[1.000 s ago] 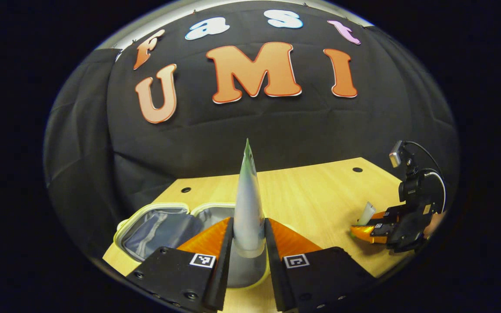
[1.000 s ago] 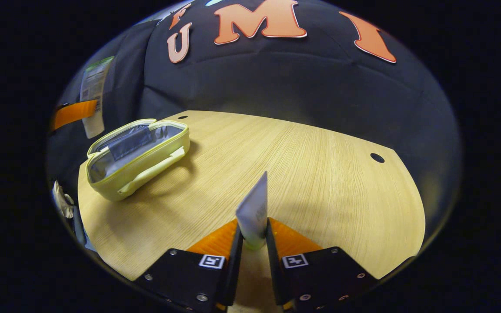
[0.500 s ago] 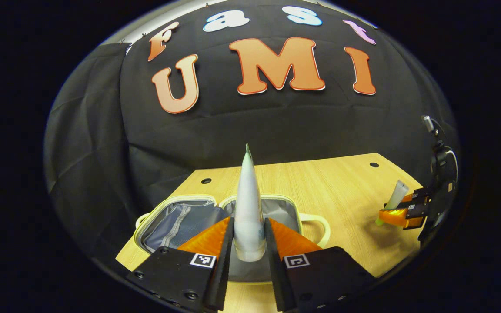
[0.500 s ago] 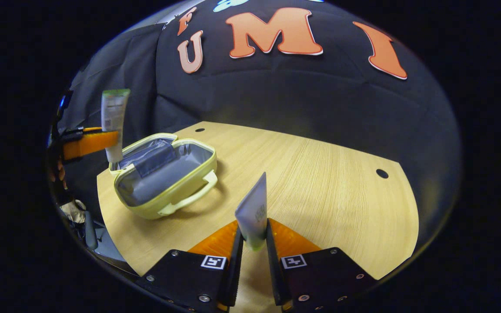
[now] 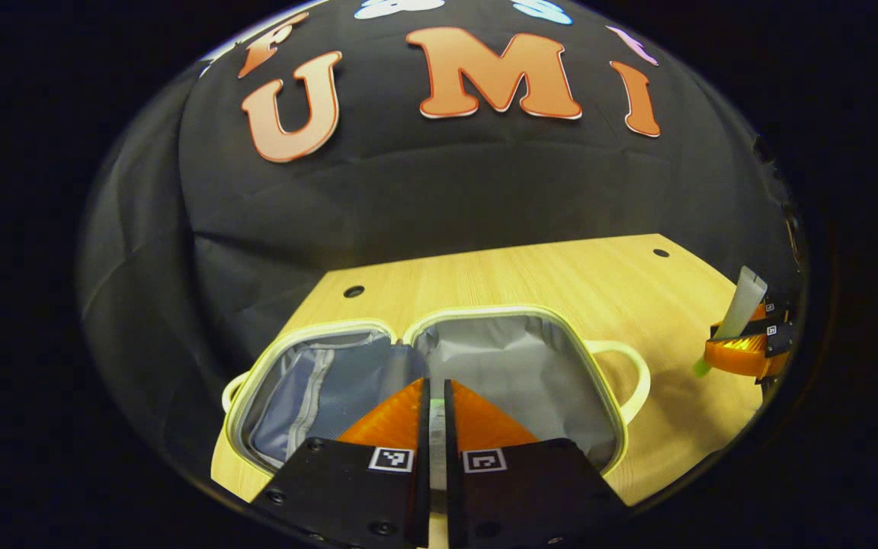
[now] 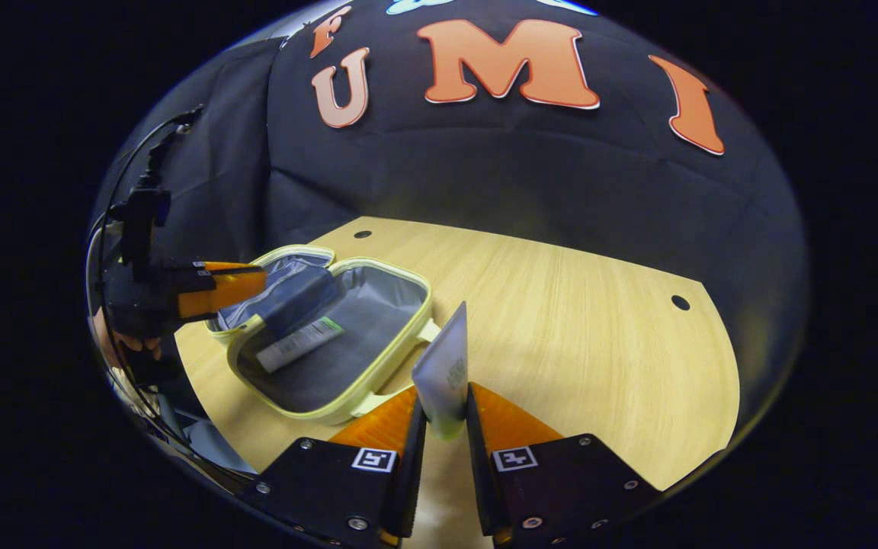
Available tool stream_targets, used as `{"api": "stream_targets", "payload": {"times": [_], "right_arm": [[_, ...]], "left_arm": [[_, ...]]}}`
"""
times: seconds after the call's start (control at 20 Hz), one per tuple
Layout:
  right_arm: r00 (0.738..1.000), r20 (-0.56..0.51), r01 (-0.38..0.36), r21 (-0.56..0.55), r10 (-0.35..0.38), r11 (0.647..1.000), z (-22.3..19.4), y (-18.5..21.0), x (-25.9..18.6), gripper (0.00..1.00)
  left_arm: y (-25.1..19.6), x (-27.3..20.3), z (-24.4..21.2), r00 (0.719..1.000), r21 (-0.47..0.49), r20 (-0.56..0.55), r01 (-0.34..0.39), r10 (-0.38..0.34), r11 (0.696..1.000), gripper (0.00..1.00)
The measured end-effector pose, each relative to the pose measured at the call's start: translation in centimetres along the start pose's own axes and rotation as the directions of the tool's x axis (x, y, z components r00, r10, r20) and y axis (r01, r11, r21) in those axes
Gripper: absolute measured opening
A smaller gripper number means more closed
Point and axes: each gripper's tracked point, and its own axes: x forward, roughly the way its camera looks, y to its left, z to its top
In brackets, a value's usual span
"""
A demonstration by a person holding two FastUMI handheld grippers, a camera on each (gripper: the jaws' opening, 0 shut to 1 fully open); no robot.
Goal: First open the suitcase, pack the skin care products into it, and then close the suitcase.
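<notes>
The pale yellow suitcase [image 5: 500,313] lies open on the wooden table, its grey lining showing. My left gripper [image 5: 437,385] hovers over its near edge, fingers almost together with nothing between them. In the right gripper view the same gripper [image 6: 256,280] reaches over the case [image 6: 424,305], and a white tube with a green end [image 6: 298,345] lies flat inside. My right gripper [image 6: 443,396] is shut on a second white tube [image 6: 445,366], held upright just right of the case. From the left gripper view that gripper [image 5: 748,354] and its tube [image 5: 740,305] sit at the far right.
The case's handle [image 5: 637,374] sticks out toward the right gripper. Bare wooden table [image 6: 576,320] with small round holes [image 6: 680,303] stretches to the right and back. A hand [image 6: 107,343] holds the left gripper at the table's left edge.
The left gripper came down over the open case, and its tube left the fingers and now lies inside; those fingers have come together. The right gripper moved closer to the case, still holding its tube.
</notes>
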Motion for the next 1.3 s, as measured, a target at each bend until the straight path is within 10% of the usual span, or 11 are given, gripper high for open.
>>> {"api": "stream_targets", "payload": {"times": [0.3, 0.9, 1.3], "right_arm": [[0.999, -0.036, -0.032, 0.022, 0.033, 0.999, 1.2, 6.7, 2.9, 0.32], [0.962, -0.272, -0.005, 0.062, 0.022, 0.998, -2.4, 12.7, 9.9, 0.32], [0.947, -0.318, 0.081, 0.101, -0.045, 0.992, -2.7, 11.3, 11.0, 0.38]], "left_arm": [[4.4, 0.7, -1.1, 0.997, -0.075, -0.021, 0.069, -0.071, 0.995, 0.05], [20.6, -1.9, -3.2, 0.999, -0.239, -0.025, -0.036, 0.031, 0.97, 0.72], [30.7, 0.7, -7.5, 0.989, -0.496, -0.116, -0.137, 0.091, 0.858, 0.85]]}}
